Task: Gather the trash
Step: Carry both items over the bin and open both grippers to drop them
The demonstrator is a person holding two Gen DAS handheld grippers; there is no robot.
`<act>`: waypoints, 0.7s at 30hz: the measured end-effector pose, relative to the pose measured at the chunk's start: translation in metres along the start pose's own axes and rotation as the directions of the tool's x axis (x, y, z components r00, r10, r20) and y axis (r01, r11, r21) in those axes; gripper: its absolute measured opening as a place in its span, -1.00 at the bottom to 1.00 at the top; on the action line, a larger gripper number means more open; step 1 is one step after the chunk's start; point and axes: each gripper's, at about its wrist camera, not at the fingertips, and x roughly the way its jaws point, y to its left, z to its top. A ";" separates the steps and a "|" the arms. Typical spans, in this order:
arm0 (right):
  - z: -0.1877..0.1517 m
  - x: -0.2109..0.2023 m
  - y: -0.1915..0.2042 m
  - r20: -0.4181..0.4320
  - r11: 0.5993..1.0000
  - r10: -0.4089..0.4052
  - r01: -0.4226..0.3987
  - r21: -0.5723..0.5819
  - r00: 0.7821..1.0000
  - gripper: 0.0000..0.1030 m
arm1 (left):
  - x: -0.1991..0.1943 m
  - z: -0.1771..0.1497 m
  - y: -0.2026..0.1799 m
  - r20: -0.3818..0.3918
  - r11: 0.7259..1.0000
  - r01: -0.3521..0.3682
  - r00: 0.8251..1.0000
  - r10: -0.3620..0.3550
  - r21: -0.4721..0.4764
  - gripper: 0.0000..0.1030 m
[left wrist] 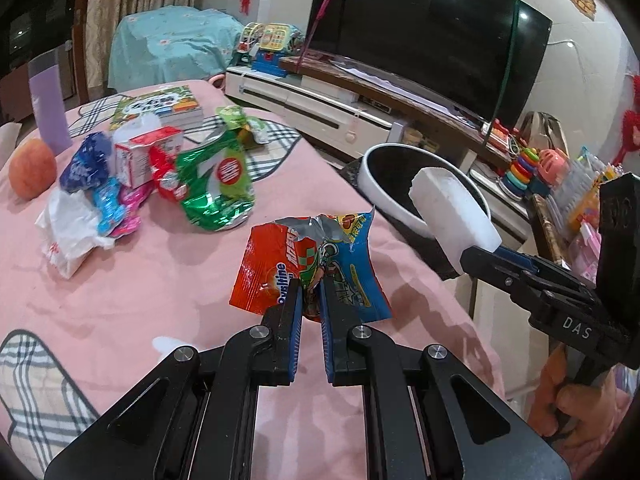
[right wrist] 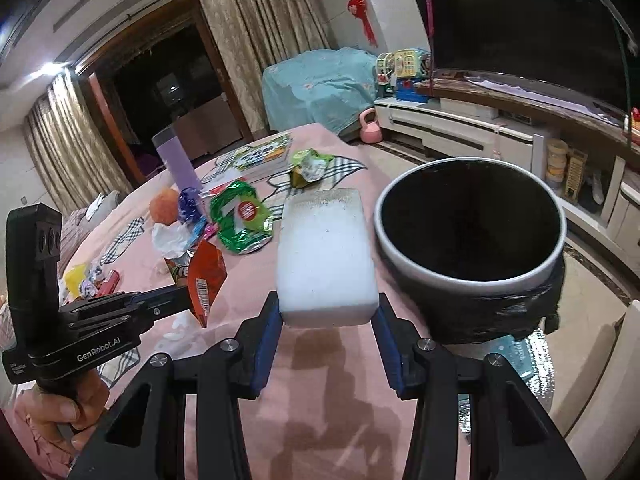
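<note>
Two wrist views over a table (left wrist: 132, 288) draped in pink cloth, with a bin (right wrist: 472, 224) standing off its right edge. The left gripper (left wrist: 310, 292) is clamped on a torn snack wrapper (left wrist: 308, 260), held up above the near part of the cloth; the right gripper (right wrist: 326, 320) grips a white foam block (right wrist: 326, 256) between its blue pads (right wrist: 267, 340), just left of the bin's rim. Neither item is over the opening yet.

Progress, as judged from these views: early to middle. The bin's interior reads as uniformly dark, so whether anything lies in it cannot be told. Two pieces are in hand and appear ready for deposit. Left on the table, farther back and to the left, is a cluster of litter: a green foil bag (left wrist: 218, 184), a white crumpled bag (left wrist: 70, 232), small blue and pink wrappers (left wrist: 110, 204), a red-and-white carton (left wrist: 138, 160), and, farther off, a green pouch (left wrist: 240, 122). More small wrappers (right wrist: 90, 278) lie at the near left edge in the right view.

The held wrapper is red-orange and blue, silver-lined, ripped open at the top and creased where the jaws pinch its lower edge. The block is rectangular, matte and slightly soiled along its far end. A peach (left wrist: 32, 168), a purple bottle (left wrist: 48, 104) and books (left wrist: 160, 108) are probably not trash.
</note>
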 end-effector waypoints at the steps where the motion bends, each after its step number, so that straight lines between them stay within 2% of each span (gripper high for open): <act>1: 0.000 -0.001 -0.003 0.002 1.000 -0.008 0.008 0.001 1.000 -0.11 | 0.001 0.001 -0.003 0.001 1.000 0.003 1.000 -0.003 0.005 -0.84; 21: 0.019 -0.013 -0.063 0.024 0.992 -0.114 0.113 0.053 0.993 -0.11 | 0.035 0.035 -0.047 -0.023 0.995 0.059 0.998 -0.057 0.082 -0.84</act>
